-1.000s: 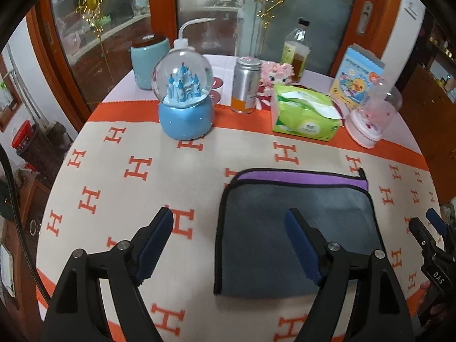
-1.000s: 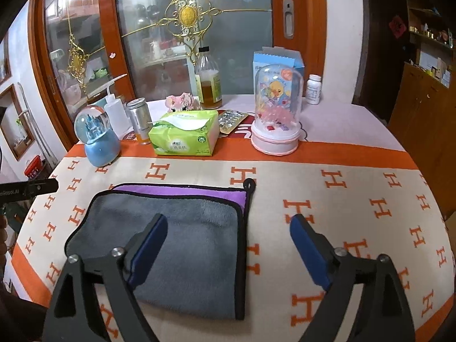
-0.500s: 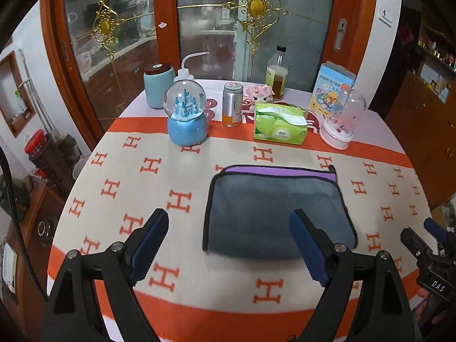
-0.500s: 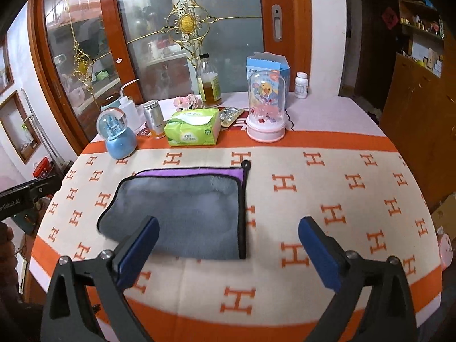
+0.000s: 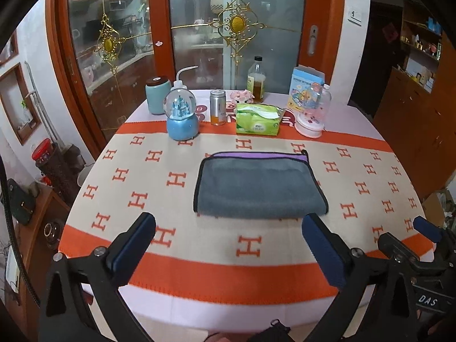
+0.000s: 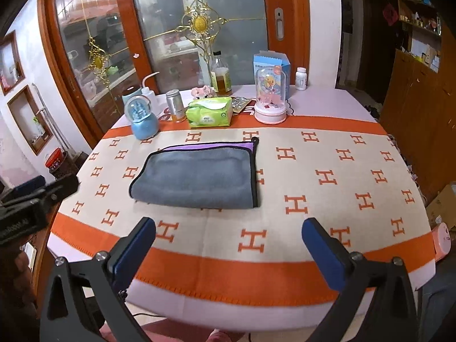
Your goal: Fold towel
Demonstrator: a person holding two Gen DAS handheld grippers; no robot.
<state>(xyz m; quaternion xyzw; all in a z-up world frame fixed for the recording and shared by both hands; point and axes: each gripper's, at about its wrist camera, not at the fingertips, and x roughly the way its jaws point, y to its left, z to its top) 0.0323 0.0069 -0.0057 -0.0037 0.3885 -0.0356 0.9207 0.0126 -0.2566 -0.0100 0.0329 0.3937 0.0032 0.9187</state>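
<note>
A grey towel (image 5: 258, 186) with black trim lies folded flat on the orange-and-cream tablecloth, a purple layer showing along its far edge; it also shows in the right wrist view (image 6: 196, 176). My left gripper (image 5: 228, 245) is open and empty, held back above the table's near edge, well short of the towel. My right gripper (image 6: 228, 242) is open and empty, also back over the near edge. The right gripper shows at the right of the left wrist view (image 5: 421, 245), the left gripper at the left of the right wrist view (image 6: 37, 196).
Along the far side stand a blue snow globe (image 5: 182, 116), a metal can (image 5: 218, 107), a green tissue pack (image 5: 258, 119), a pink dome ornament (image 5: 312, 111), a bottle (image 5: 256, 81), a blue box (image 5: 306, 84) and a teal jar (image 5: 155, 95). Wooden cabinets (image 6: 421, 105) stand right.
Both grippers have pulled back and up from the towel toward the table's near edge. The towel has stayed folded in place.
</note>
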